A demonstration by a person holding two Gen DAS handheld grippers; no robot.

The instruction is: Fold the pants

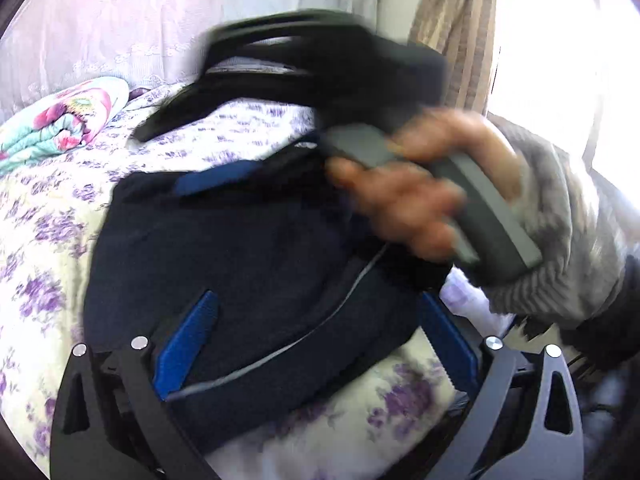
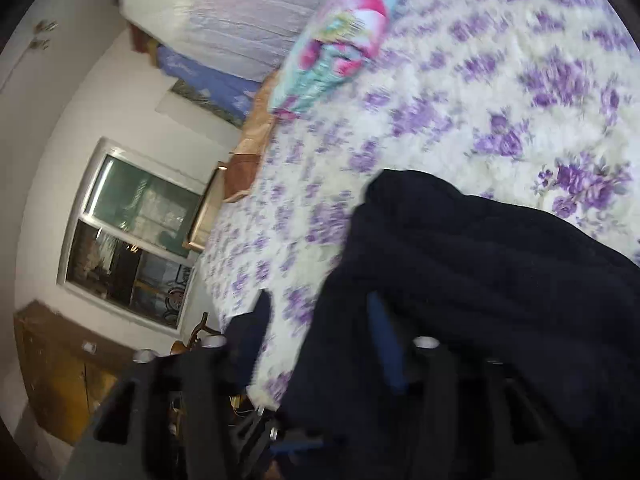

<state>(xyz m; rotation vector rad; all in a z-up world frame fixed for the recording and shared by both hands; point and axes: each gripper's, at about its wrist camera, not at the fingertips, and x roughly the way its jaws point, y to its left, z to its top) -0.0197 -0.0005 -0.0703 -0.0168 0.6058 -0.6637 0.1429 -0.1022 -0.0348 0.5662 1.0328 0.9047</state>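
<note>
The dark navy pants (image 1: 248,256) lie bunched on the floral bedspread (image 1: 48,240), with a thin grey seam line across them. My left gripper (image 1: 316,344) is open, its blue pads (image 1: 188,340) on either side of the fabric's near edge. My right gripper (image 1: 224,180) shows blurred in the left wrist view, held by a hand (image 1: 408,196) over the far side of the pants. In the right wrist view the pants (image 2: 480,280) drape over my right gripper (image 2: 320,344), whose fingers stand apart, one blue pad (image 2: 384,344) against the cloth.
A folded flowery blanket (image 1: 60,120) lies at the bed's far left and also shows in the right wrist view (image 2: 340,36). A pale lace-covered headboard area (image 1: 120,20) is behind. A window (image 2: 132,232) and wooden cabinet (image 2: 60,368) are beside the bed.
</note>
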